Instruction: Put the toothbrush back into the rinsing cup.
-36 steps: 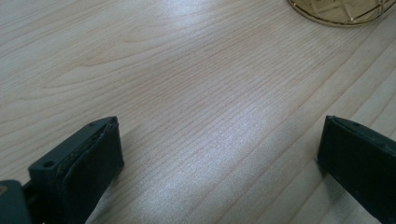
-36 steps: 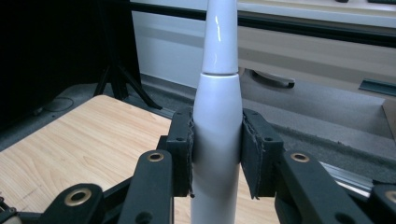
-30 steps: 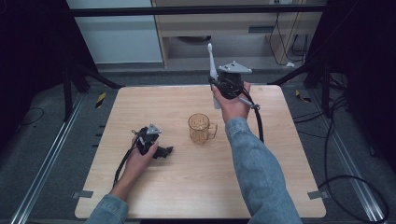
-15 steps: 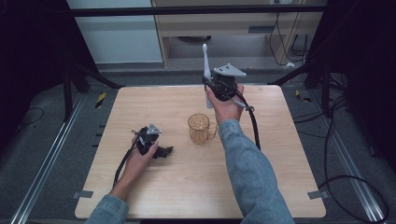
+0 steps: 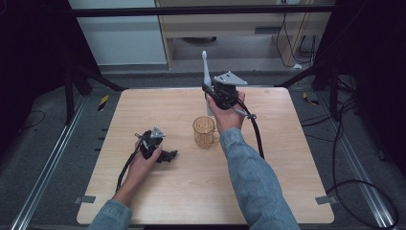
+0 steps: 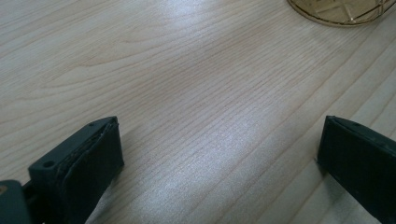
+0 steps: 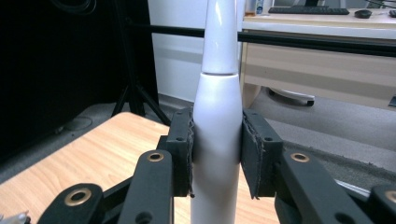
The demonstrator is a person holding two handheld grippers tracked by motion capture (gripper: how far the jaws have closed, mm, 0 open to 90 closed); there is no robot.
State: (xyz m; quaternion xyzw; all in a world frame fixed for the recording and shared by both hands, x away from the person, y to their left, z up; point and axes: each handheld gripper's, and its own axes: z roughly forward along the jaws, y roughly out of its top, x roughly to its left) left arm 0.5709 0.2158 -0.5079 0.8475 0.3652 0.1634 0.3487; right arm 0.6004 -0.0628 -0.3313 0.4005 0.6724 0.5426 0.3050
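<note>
- The right gripper [image 5: 210,96] has its jaws clenched on the body of a white electric toothbrush [image 7: 218,116], long axis upright, brush head pointing up and slightly left in the high view.
- An amber cup [image 5: 204,132] stands on the counter [image 5: 287,158] just nearer and slightly left of that gripper, well below the toothbrush's lower end; a drop into it seems the likely aim.
- The left gripper [image 5: 165,155] rests on the counter left of the cup, jaws released and empty.
- Since a second ago the right hand has carried the toothbrush leftward and nearer, toward the cup; the left gripper has stayed put.
</note>
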